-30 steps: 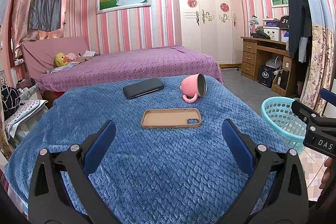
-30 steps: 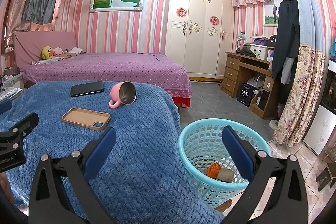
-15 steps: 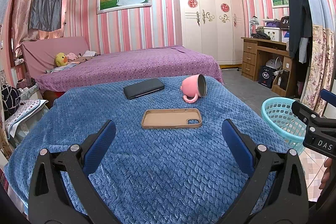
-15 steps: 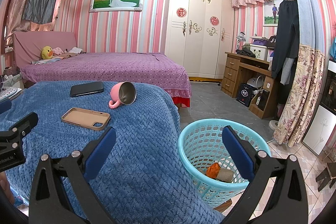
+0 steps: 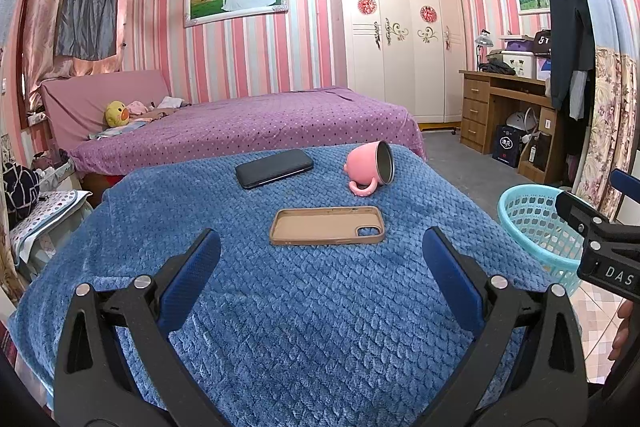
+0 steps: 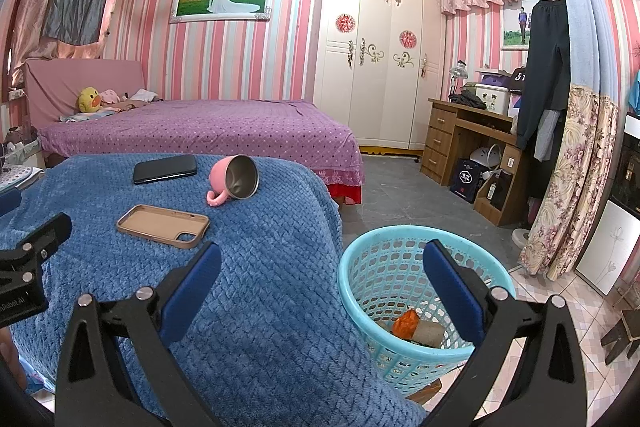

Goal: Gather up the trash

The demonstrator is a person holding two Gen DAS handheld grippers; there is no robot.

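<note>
A light blue trash basket (image 6: 360,291) stands on the floor right of the blue-blanketed table (image 5: 304,315); it also shows in the left wrist view (image 5: 528,223). Inside lie an orange scrap (image 6: 405,322) and a brown piece (image 6: 429,331). My left gripper (image 5: 320,255) is open and empty over the blanket, short of a tan phone case (image 5: 316,227). My right gripper (image 6: 320,269) is open and empty, straddling the table edge and the basket rim.
On the blanket lie the tan phone case (image 6: 160,225), a black phone (image 5: 274,167), and a tipped pink mug (image 5: 370,169). A purple bed (image 5: 248,127) stands behind, a wooden desk (image 6: 468,143) at right. Tiled floor lies around the basket.
</note>
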